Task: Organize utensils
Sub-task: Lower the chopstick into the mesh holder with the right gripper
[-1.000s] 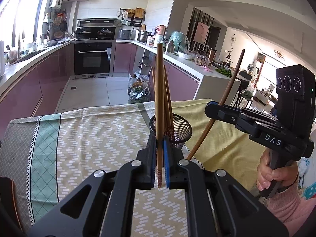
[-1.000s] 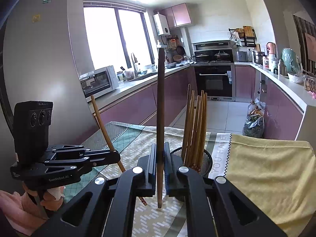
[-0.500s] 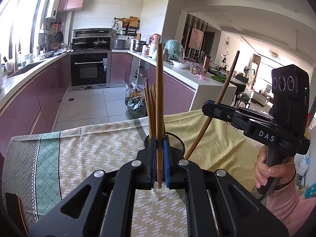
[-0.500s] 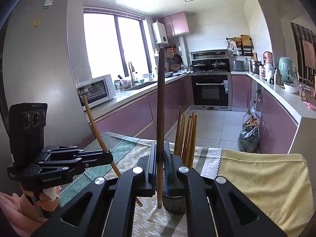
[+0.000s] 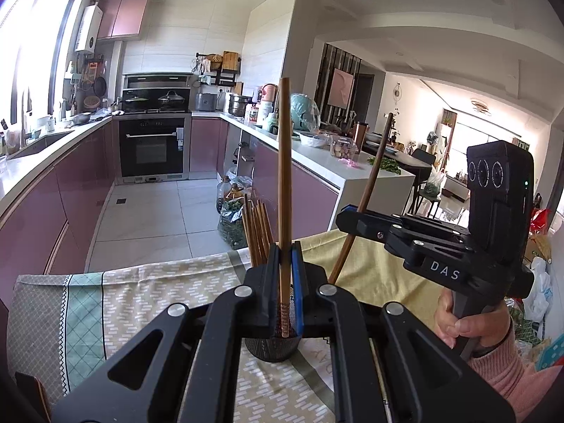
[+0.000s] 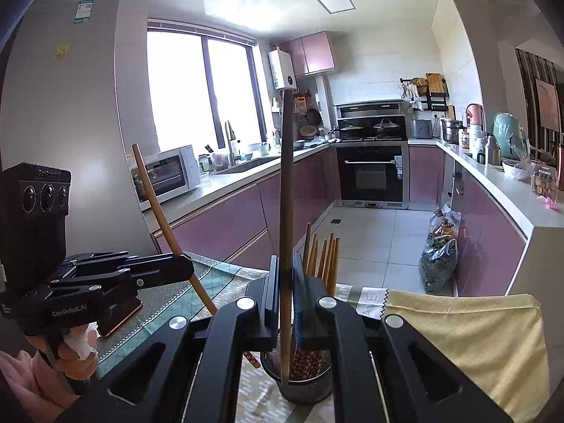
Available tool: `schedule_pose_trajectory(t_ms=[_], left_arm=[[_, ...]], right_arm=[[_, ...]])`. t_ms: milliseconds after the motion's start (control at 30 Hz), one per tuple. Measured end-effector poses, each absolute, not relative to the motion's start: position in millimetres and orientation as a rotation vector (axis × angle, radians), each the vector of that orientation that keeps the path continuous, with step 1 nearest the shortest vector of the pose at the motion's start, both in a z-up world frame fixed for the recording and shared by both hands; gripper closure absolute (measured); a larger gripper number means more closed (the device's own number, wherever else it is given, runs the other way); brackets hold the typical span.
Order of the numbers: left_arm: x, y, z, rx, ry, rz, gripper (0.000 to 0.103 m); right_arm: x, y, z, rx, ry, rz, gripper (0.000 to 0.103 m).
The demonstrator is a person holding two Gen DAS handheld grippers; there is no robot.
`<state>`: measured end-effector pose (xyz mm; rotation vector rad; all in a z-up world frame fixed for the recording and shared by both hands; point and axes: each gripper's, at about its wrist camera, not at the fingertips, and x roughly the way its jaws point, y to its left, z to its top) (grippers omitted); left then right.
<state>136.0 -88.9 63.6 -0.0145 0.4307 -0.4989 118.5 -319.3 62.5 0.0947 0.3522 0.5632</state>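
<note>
Mesh holder, dark, stood on patterned cloth covering the counter; a bundle of chopsticks is stood inside. Left claw is clamped on one upright chopstick, its tip over the holder. Right claw is clamped on a second chopstick, lower end inside the holder. Yellow cloth is laid to the right. Pink-fronted kitchen cabinets, oven and tiled floor are seen behind.

Mesh holder on tablecloth; chopsticks in holder.
</note>
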Motion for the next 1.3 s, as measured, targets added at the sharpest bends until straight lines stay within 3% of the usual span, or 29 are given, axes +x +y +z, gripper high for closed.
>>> schedule_pose_trajectory(t_ms=[1300], left_arm=[[183.4, -116.9, 13.2, 0.073, 0.593, -0.473, 0.095]], right_arm=[[163.3, -305.3, 11.3, 0.096, 0.496, 0.526, 0.097]])
